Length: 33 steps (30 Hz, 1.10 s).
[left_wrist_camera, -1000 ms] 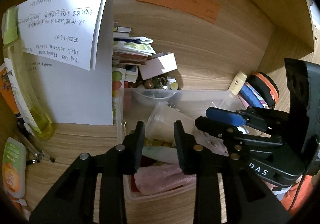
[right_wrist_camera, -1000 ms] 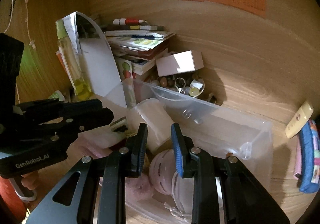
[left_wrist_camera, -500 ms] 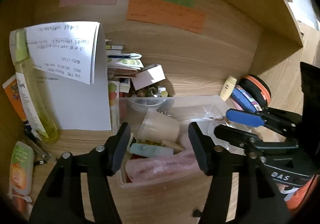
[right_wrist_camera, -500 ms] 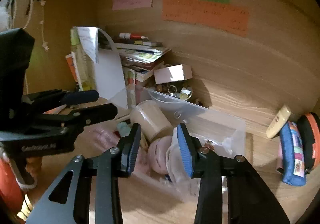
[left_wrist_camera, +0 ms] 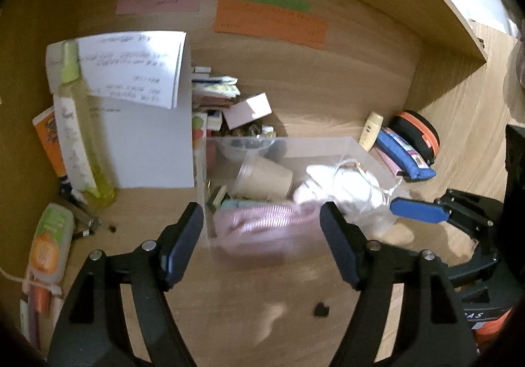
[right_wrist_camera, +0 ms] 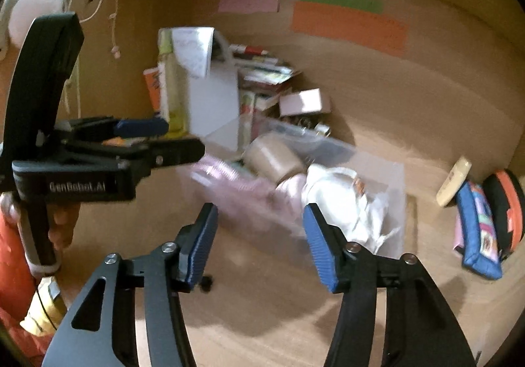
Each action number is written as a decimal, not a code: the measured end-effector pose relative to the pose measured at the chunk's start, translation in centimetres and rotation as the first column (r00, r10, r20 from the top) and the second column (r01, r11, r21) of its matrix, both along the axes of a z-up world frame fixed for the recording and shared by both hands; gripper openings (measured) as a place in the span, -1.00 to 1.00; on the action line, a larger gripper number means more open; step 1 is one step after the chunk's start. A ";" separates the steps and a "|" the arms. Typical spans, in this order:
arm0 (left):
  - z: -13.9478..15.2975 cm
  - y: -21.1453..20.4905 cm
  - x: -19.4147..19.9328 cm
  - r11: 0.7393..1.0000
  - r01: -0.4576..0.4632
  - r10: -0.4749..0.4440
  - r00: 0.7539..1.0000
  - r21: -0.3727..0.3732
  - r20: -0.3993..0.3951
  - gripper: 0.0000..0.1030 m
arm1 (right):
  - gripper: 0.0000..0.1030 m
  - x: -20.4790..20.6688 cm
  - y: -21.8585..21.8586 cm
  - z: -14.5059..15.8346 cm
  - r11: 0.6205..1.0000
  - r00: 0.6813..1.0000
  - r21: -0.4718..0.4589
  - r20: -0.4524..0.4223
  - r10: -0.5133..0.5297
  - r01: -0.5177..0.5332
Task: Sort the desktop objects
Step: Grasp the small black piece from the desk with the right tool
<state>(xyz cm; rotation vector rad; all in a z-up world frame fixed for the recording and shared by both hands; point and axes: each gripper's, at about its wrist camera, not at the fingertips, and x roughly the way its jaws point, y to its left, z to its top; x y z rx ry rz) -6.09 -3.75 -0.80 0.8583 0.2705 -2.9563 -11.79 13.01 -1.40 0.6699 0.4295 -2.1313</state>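
A clear plastic bin (left_wrist_camera: 357, 145) (right_wrist_camera: 390, 180) stands on the wooden desk. It holds a tipped paper cup (left_wrist_camera: 262, 178) (right_wrist_camera: 274, 160), a pink cloth (left_wrist_camera: 262, 222) (right_wrist_camera: 239, 189) and a white bundle in a clear bag (left_wrist_camera: 341, 189) (right_wrist_camera: 341, 203). My left gripper (left_wrist_camera: 261, 235) is open and empty, just in front of the bin. My right gripper (right_wrist_camera: 259, 235) is open and empty, also in front of the bin; it shows at the right of the left wrist view (left_wrist_camera: 416, 211).
A yellow spray bottle (left_wrist_camera: 78, 137), white papers (left_wrist_camera: 144, 124) and a book stack (left_wrist_camera: 213, 94) stand at the back left. An orange tube (left_wrist_camera: 49, 245) lies at the left. A blue pencil case (left_wrist_camera: 403, 153) (right_wrist_camera: 479, 229), an orange-black case (left_wrist_camera: 420, 130) and a cream tube (right_wrist_camera: 454, 181) lie at the right.
Both grippers have opened wide and pulled back from the bin toward the desk front. The cloth and bag they were over now lie in the bin.
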 end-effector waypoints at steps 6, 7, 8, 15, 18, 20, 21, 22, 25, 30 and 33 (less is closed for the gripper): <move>-2.4 0.3 1.6 1.000 0.013 -0.012 0.998 -0.005 0.068 0.12 | -0.01 1.7 -0.1 -3.2 0.996 0.992 0.037 0.098 0.080 -0.084; -2.7 0.4 1.7 1.000 0.018 -0.018 0.997 -0.003 0.078 0.09 | -0.01 2.0 -0.2 -3.8 0.994 0.990 0.049 0.106 0.092 -0.097; -3.1 0.6 1.8 1.000 0.027 -0.027 0.995 0.000 0.091 0.04 | -0.01 2.2 -0.5 -4.3 0.992 0.988 0.060 0.114 0.102 -0.109; -5.3 1.7 2.4 0.997 0.083 -0.083 0.982 0.008 0.171 -0.48 | -0.38 2.9 -1.8 -6.9 0.977 0.976 0.125 0.156 0.150 -0.171; -6.1 2.1 2.3 0.995 0.103 -0.104 0.974 0.018 0.201 -0.68 | -0.51 2.8 -2.1 -7.3 0.974 0.976 0.146 0.159 0.152 -0.175; -6.5 2.3 2.2 0.993 0.114 -0.115 0.970 0.018 0.216 -0.77 | -0.58 2.5 -2.3 -7.4 0.973 0.974 0.150 0.165 0.152 -0.177; -6.7 2.3 2.1 0.993 0.119 -0.121 0.968 0.020 0.220 -0.78 | -0.60 2.4 -2.4 -7.5 0.972 0.974 0.152 0.166 0.152 -0.178; -6.8 2.4 2.2 0.992 0.125 -0.127 0.966 0.023 0.224 -0.80 | -0.60 2.4 -2.5 -7.6 0.972 0.975 0.157 0.163 0.151 -0.177; -7.1 2.9 2.0 0.988 0.151 -0.154 0.960 0.032 0.235 -0.85 | -0.66 2.1 -2.7 -8.0 0.969 0.974 0.173 0.169 0.149 -0.178; -7.5 3.8 1.6 0.982 0.184 -0.186 0.947 0.033 0.261 -0.85 | -0.75 1.8 -3.1 -8.7 0.964 0.974 0.193 0.173 0.148 -0.181; -7.8 4.1 1.4 0.980 0.197 -0.200 0.941 0.036 0.274 -0.85 | -0.77 1.5 -3.1 -8.6 0.966 0.972 0.183 0.181 0.151 -0.184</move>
